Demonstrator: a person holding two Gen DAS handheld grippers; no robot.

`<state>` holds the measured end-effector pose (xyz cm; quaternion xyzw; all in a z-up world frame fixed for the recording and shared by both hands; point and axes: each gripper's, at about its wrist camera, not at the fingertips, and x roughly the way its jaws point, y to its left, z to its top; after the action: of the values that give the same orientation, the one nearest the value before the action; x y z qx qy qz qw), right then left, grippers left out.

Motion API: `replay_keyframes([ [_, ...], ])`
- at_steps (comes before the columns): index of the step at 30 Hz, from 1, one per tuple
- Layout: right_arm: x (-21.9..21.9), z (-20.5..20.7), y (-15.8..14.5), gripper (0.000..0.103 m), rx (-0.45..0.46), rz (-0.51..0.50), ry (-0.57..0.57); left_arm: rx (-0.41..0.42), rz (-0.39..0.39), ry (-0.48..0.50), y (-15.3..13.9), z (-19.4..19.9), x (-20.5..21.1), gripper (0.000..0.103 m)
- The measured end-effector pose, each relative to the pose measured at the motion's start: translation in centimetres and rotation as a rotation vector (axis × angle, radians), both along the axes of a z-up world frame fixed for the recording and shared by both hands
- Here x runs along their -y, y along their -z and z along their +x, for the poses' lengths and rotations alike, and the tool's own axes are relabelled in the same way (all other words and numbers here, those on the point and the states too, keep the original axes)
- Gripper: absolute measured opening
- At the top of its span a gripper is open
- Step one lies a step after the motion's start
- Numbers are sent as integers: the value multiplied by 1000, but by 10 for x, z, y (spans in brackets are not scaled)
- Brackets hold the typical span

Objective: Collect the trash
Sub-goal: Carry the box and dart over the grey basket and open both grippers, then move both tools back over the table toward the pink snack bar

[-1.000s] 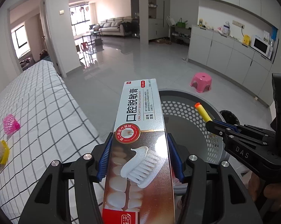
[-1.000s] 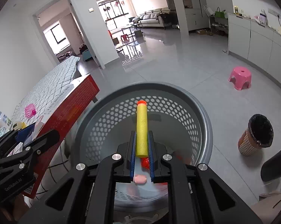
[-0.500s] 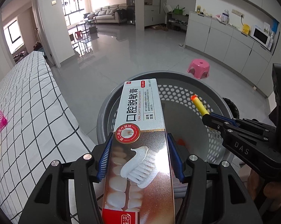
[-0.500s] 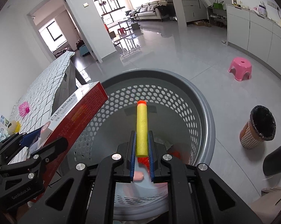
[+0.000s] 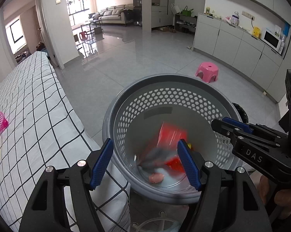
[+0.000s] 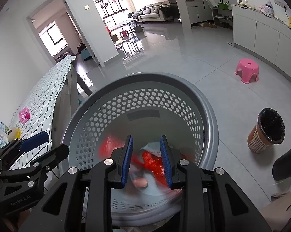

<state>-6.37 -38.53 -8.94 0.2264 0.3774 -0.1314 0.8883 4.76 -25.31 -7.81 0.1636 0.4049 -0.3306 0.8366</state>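
basket [image 5: 184, 81]: you see grey plastic, smooth, walls perforated; 
floor [image 5: 145, 58]: glossy tiles mirroring your windows; 
tablecloth [image 5: 29, 106]: matt white checked cloth; 
stool [image 5: 207, 72]: smooth pink plastic; 
finger pads [image 5: 102, 162]: blue, ribbed

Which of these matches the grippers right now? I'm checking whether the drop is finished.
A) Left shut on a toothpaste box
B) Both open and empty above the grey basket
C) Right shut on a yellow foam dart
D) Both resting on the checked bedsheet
B: the left gripper and right gripper both show spread blue pads with nothing between them, and a blurred red box is inside the grey basket below.
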Motion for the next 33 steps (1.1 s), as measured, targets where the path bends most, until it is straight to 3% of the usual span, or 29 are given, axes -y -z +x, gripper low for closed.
replay_keyframes([
  [10, -7, -2, -6, 28, 8, -12, -7, 2, -21, -15, -5, 2, -9, 68],
  [19, -21, -4, -19, 32, 42, -27, -29, 15, -57, -66, -14, 8, -30, 82],
  [26, -43, 5, -30, 39, 74, -28, -83, 75, -82, -146, -35, 11, -72, 88],
  [33, -80, 38, -48, 43, 131, -30, -176, 163, -111, -288, -66, 20, -138, 93],
])
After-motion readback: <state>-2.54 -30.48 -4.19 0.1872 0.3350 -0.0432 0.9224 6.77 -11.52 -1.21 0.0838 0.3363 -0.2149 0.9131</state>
